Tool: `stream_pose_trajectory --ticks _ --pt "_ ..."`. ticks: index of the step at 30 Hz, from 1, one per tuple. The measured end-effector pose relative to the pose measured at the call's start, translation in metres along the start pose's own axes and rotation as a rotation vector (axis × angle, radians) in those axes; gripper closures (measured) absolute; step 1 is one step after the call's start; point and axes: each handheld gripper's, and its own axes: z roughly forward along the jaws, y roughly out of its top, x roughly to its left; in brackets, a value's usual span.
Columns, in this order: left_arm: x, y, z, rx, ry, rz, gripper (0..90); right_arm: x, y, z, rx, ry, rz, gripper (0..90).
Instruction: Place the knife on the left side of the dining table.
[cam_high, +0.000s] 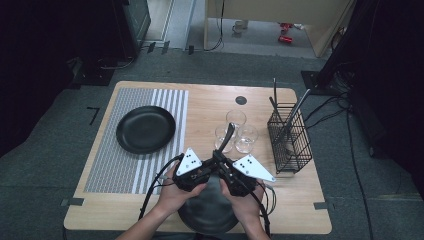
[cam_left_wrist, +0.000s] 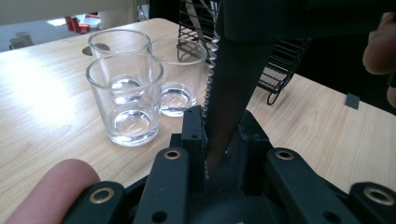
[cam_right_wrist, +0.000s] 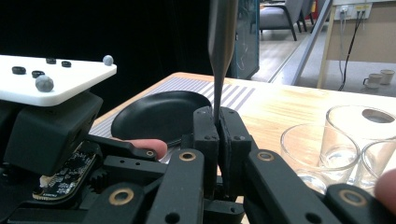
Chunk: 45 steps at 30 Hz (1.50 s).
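My left gripper (cam_high: 212, 162) sits just left of centre over the near edge of the table (cam_high: 210, 100), jaws drawn in tight on the blade end of a serrated knife (cam_left_wrist: 229, 93); in the left gripper view the toothed edge runs straight up between the pads. My right gripper (cam_high: 222, 162) meets it from the other side, jaws pressed together on the same knife, whose dark blade rises from between them in the right gripper view. So the knife stands nearly upright between the two grippers, above the near black plate (cam_high: 210, 212), its handle tipped toward the three glasses (cam_high: 235, 132). I judge it stiff, light and narrow, with a smooth flat that could slip or pivot in a pinch; the flat of the blade or the thicker handle is the safer hold, pads off the teeth. Further right stands the wire cutlery basket (cam_high: 290, 140). The glasses are fragile and close, so I would keep the tip clear of them.
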Motion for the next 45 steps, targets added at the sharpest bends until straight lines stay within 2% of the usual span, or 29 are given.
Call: stream_pose_trajectory --ticks 7,10,14,17,21,29,32,45 --pt "0.001 -0.001 0.000 -0.002 0.004 0.000 77.6 0.001 -0.002 0.002 -0.002 -0.008 -0.026 90.0" --pt "0.002 -0.001 0.000 -0.006 -0.011 -0.019 76.6 0.002 -0.002 0.001 -0.011 -0.011 -0.039 90.0" --pt "0.003 -0.002 0.000 0.009 -0.057 -0.026 62.8 0.000 0.000 -0.002 -0.030 -0.039 -0.066 90.0" --pt "0.003 -0.004 0.001 0.025 -0.069 -0.021 54.6 -0.006 0.004 -0.006 -0.045 -0.051 -0.053 90.0" --pt "0.009 -0.005 -0.002 0.028 -0.073 -0.033 50.2 -0.015 0.008 -0.012 -0.064 -0.074 -0.043 90.0" --pt "0.029 0.003 -0.020 -0.028 -0.027 -0.075 46.8 -0.028 0.010 -0.017 -0.071 -0.104 -0.029 90.0" --pt "0.031 0.010 -0.027 -0.055 -0.012 -0.064 46.3 -0.029 0.008 -0.015 -0.063 -0.104 -0.026 90.0" --pt "0.036 0.036 -0.058 -0.165 -0.004 -0.080 42.8 -0.010 -0.009 0.002 -0.004 -0.056 -0.066 90.0"
